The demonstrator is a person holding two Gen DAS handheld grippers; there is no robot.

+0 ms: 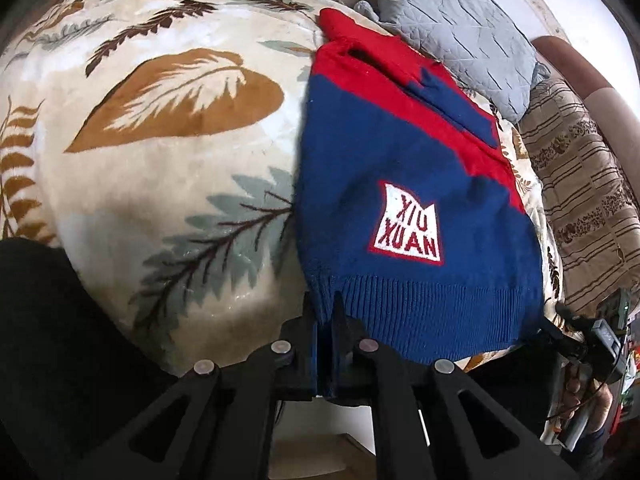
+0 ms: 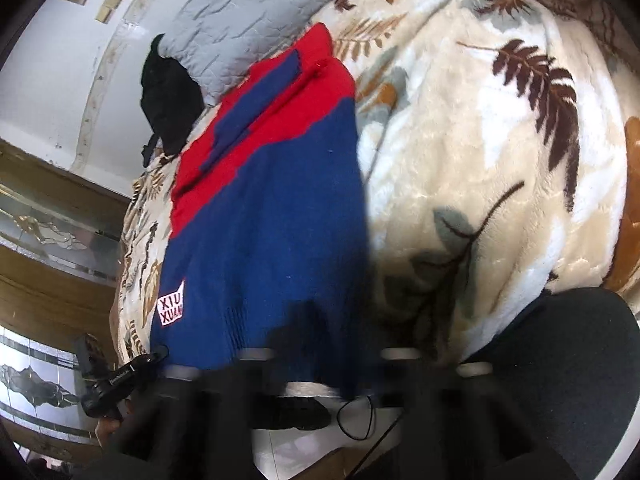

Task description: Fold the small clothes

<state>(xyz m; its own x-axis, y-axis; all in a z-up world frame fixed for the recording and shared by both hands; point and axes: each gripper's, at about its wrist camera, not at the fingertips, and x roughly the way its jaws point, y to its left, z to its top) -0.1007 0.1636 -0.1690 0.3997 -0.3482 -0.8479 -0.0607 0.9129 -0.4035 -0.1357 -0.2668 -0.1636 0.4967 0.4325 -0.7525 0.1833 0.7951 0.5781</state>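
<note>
A bed is seen, covered by a cream plush blanket [image 1: 168, 168] printed with brown, tan and grey-green leaves; a white wall and mirrored wooden panelling are visible beyond it in the right wrist view. A small knitted sweater [image 1: 404, 184], blue in the body and red at the shoulders, is laid flat on the blanket, its ribbed hem at the near edge of the bed and its neck pointed toward the head end. A white patch [image 1: 406, 226] lettered XIU XUAN is carried on the blue part. A folded sleeve, blue over red, is laid across the upper part. A grey quilted pillow [image 1: 460, 28] is placed just beyond the neck, with a black item [image 2: 170, 100] beside it. A striped brown cover [image 1: 580, 196] is seen past the sweater's far side. No containers are visible. A broad bare stretch of blanket is left open on one side of the sweater; on the other side the bed edge is close. The left tongs [image 1: 326, 320] are pressed together, pinching one hem corner. The right tongs [image 2: 320, 356] are blurred at the other hem corner; whether they are spread or pressed together cannot be told.
</note>
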